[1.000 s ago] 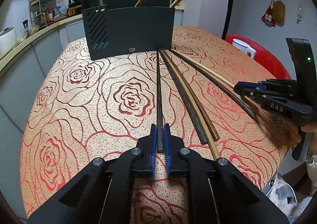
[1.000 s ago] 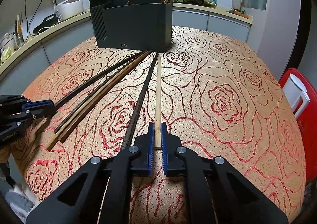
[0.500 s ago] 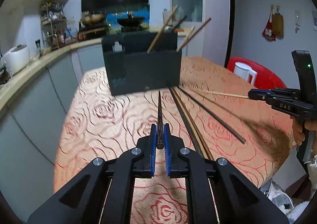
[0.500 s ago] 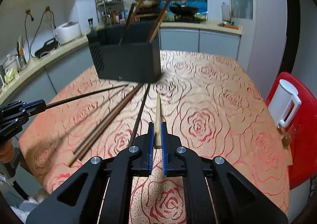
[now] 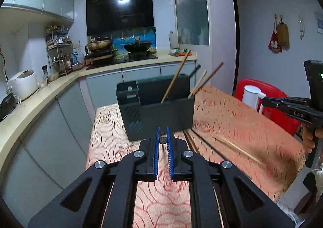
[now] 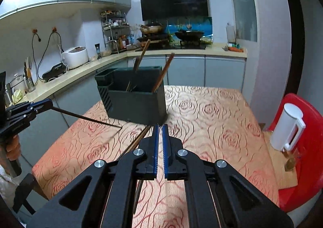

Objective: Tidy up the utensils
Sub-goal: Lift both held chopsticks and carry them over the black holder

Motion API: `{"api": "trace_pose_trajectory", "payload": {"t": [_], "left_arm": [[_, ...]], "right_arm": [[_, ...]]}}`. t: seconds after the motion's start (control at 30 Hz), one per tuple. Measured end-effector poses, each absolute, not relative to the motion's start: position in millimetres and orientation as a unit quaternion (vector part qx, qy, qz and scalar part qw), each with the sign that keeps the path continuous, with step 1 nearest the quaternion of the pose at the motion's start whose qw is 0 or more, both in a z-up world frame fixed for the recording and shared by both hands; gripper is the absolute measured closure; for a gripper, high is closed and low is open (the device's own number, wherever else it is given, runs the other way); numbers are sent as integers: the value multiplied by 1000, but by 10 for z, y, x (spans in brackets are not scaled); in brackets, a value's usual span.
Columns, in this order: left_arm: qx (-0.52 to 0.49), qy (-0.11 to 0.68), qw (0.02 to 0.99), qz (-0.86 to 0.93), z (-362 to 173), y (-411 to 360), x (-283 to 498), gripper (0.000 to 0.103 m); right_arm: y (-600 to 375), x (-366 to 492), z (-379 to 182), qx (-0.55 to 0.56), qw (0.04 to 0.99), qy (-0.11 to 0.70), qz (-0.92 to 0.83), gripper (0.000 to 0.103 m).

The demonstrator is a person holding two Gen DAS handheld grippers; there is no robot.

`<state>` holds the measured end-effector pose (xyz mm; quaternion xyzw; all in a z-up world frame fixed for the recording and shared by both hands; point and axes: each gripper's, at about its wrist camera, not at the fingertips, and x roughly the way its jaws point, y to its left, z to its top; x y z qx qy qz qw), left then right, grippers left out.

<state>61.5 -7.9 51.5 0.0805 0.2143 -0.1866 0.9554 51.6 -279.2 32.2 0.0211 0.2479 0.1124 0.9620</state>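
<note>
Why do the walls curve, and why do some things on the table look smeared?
Both views are fisheye, so the cupboards and walls bow near the edges. Left wrist view: the light chopstick and tablecloth are motion-blurred, and glare sits on the hood. Right wrist view: the holder blurs at its near corner.

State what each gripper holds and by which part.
The left gripper clamps one end of a dark thin chopstick; the right gripper clamps one end of a pale wooden chopstick.
</note>
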Motion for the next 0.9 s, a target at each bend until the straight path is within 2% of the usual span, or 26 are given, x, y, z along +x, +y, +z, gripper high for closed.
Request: {"api": "trace_pose_trajectory", "payload": {"t": [0.23, 0.47, 0.53, 0.57, 0.6, 0.77, 0.9], "left_arm": [[68, 215, 955, -191, 612, -77, 717, 96], [69, 216, 955, -189, 578, -55, 696, 96], [68, 218, 955, -189, 573, -40, 695, 96], [68, 218, 955, -189, 573, -38, 695, 96], [68, 219, 955, -189, 570, -34, 694, 96], [66, 221, 955, -188, 560, -15, 696, 96], [64, 224, 954, -187, 545, -11, 713, 96]], "right_arm": [[-2834, 677, 269, 32, 956, 266, 123, 98], [-2768, 506, -103, 27, 943, 303, 132, 95], [-2739, 437, -248, 26, 938, 317, 134, 84], [-2730, 398, -317, 26, 936, 324, 133, 70], [-2729, 353, -376, 26, 935, 328, 130, 65], [-2674, 124, -672, 14, 926, 356, 125, 65], [-2607, -2, -848, -1, 921, 372, 119, 69]]}}
